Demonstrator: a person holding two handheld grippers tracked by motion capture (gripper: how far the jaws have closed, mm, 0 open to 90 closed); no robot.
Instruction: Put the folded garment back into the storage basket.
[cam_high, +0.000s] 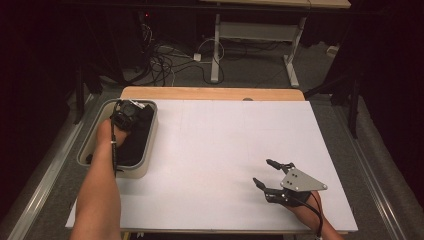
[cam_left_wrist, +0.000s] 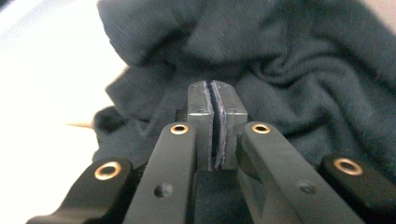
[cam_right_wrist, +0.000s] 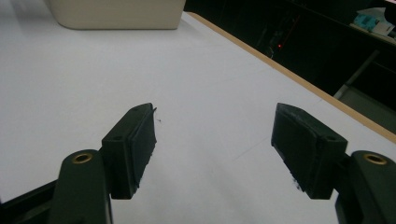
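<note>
A dark cloth (cam_left_wrist: 299, 79) lies crumpled in the grey bin (cam_high: 148, 150) at the table's (cam_high: 210, 150) left edge, filling most of its inside. The left gripper (cam_high: 131, 111) reaches down into the bin's far end, right over the cloth. In the left gripper view its jaws are pressed together, pad against pad, with nothing visibly caught between them; the cloth bunches in folds just beyond the tips. The left forearm runs straight up from the near edge over the bin.

The right gripper (cam_high: 267, 172) rests low on the white tabletop near the right corner, well apart from the bin, jaws spread wide over bare surface and aimed toward the bin (cam_right_wrist: 116, 13).
</note>
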